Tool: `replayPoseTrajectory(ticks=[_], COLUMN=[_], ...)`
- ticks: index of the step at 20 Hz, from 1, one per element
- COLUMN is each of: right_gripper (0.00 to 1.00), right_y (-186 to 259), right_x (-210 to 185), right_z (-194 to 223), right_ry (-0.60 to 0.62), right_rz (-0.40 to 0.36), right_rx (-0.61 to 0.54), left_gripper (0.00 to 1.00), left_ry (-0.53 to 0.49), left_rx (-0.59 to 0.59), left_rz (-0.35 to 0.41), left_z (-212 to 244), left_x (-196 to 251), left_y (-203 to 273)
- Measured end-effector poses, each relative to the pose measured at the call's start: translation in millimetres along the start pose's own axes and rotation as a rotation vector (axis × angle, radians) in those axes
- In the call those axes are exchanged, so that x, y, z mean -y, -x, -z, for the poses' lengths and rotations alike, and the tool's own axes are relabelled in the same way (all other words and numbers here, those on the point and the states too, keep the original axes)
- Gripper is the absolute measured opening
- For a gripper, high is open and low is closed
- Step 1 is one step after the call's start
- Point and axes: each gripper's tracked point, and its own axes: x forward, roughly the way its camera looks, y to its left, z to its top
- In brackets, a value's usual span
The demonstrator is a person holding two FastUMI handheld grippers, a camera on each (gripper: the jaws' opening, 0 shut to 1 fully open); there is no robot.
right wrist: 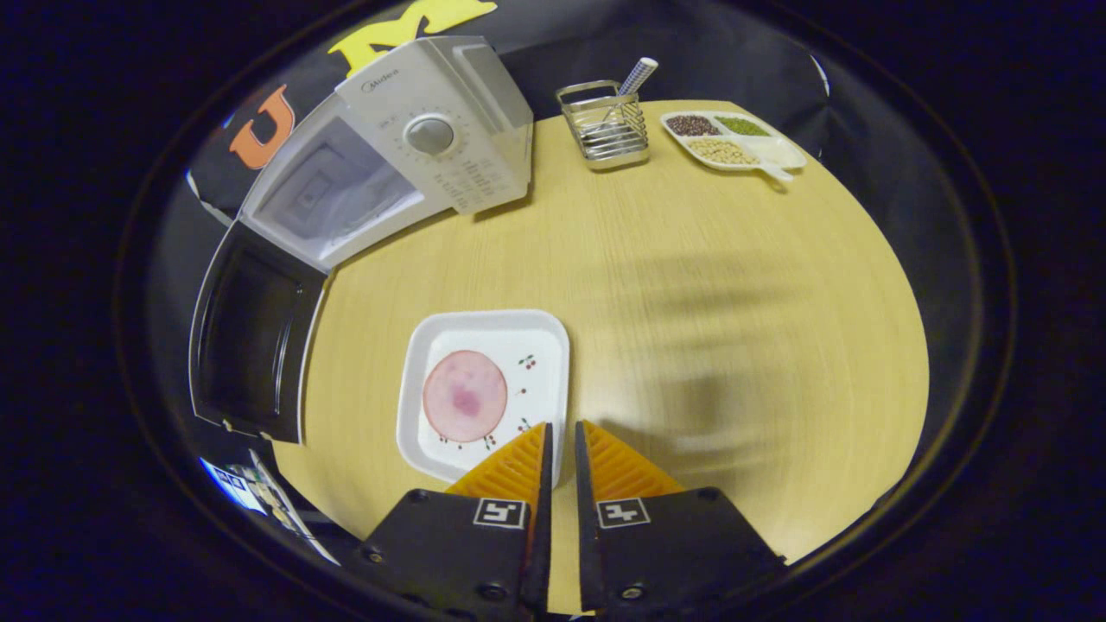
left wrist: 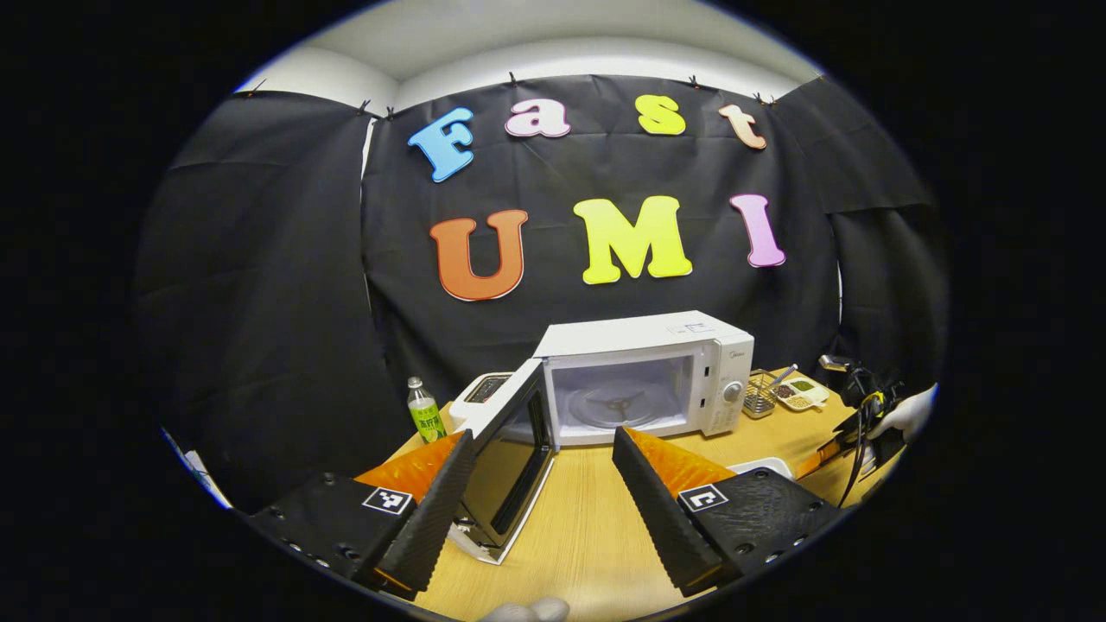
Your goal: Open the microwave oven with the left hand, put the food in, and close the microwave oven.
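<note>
Left gripper view, left to right: small clear bottle w/ green label (left wrist: 424,411) at lower left-centre, standing on the pale wood-grain desk (left wrist: 587,518); the white microwave oven (left wrist: 644,371) mid-frame w/ its dark-glass door (left wrist: 510,466) swung fully out toward lower left, cavity lit and bare apart from the turntable. Left claw (left wrist: 544,505) at bottom is spread wide, holding nothing; the door edge sits between its fingers but neither finger presses on it. Far right, a hand w/ the other gripper low by the desk edge.

Right gripper view, left to right: open door at left edge, oven body upper left, then the white square plate (right wrist: 553,345) w/ a round pink slice of ham (right wrist: 465,396) lower centre; wire utensil caddy (right wrist: 605,130) and divided white dish of beans (right wrist: 734,142) at top right. Right claw (right wrist: 562,441) is narrowed to a thin slit right at the plate's near rim; whether it pinches the rim I can't tell.

Step, imo: door-opening done, food pickup in hand. Next needs a firm grip on the rim, plate kept level so the ham doesn't slide, then carried toward upper left into the cavity w/o clipping the door.
</note>
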Motion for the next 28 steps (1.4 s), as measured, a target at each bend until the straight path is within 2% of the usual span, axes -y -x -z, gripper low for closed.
replayPoseTrajectory(ticks=[2,3,5,8,12,14,15,17,19,21,23,24,25,28], right_gripper=[0.2,0.34,0.34,0.34,0.33,0.29,0.2,0.04,0.04,0.03,0.04,0.0,0.04,0.03], right_y=[-4,-9,-14,-20,-25,-25,-28,-23,-27,-27,-25,-25,-23,-19], right_x=[-1,1,4,-5,-13,-9,-5,-7,-9,-21,-25,-28,-37,-58], right_z=[5,4,6,12,13,12,12,11,12,10,8,9,5,-5], right_ry=[-0.017,-0.019,-0.03,-0.069,-0.06,-0.047,-0.071,-0.091,-0.128,-0.165,-0.168,-0.181,-0.2,-0.232], right_rz=[0.002,0.018,0.04,0.021,0.048,0.071,0.08,0.046,0.007,-0.091,-0.137,-0.152,-0.197,-0.284], right_rx=[-0.057,-0.068,-0.098,-0.147,-0.179,-0.181,-0.169,-0.157,-0.13,-0.076,-0.035,-0.018,0.01,0.079], left_gripper=[0.96,0.96,0.96,0.96,0.96,0.96,0.96,0.96,0.96,0.96,0.96,0.96,0.96,0.96], left_ry=[0.013,0.021,0.03,0.048,0.075,0.081,0.081,0.082,0.086,0.082,0.072,0.063,0.049,0.037], left_rx=[-0.001,-0.002,-0.003,-0.01,-0.035,-0.04,-0.041,-0.042,-0.041,-0.044,-0.048,-0.048,-0.05,-0.049], left_rz=[-0.003,-0.005,-0.014,-0.031,-0.043,-0.043,-0.044,-0.042,-0.04,-0.038,-0.03,-0.023,-0.023,-0.012], left_z=[3,4,4,11,24,27,28,30,29,27,25,23,22,15], left_x=[-1,-3,-10,-21,-30,-30,-30,-31,-30,-29,-27,-26,-25,-21], left_y=[2,2,2,3,3,2,1,-1,-5,-6,-8,-8,-8,-11])
